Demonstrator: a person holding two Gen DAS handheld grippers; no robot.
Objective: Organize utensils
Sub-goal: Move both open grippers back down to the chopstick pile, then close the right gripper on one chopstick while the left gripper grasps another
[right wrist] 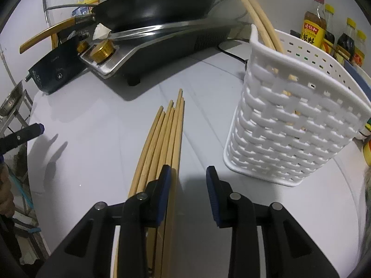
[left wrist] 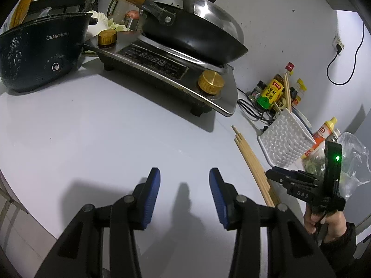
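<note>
Several wooden chopsticks (right wrist: 167,134) lie bundled on the white table, pointing away from me. My right gripper (right wrist: 188,176) hangs low over their near ends. Its left pad sits on top of the bundle, about one chopstick lies in the gap, and the right pad stands apart over bare table. A white woven holder (right wrist: 289,120) stands to the right with two chopsticks (right wrist: 255,11) upright in it. In the left wrist view my left gripper (left wrist: 184,185) is open over bare table, left of the chopsticks (left wrist: 250,162), the holder (left wrist: 285,136) and the hand-held right gripper (left wrist: 278,178).
A cooker (left wrist: 167,69) with a black wok (left wrist: 192,37) and steel lid stands at the back, a black electric pot (left wrist: 39,53) to its left. Sauce bottles (left wrist: 271,92), a cable and a plastic bag (left wrist: 352,162) crowd the right wall. The table's edge (left wrist: 14,197) curves at the left.
</note>
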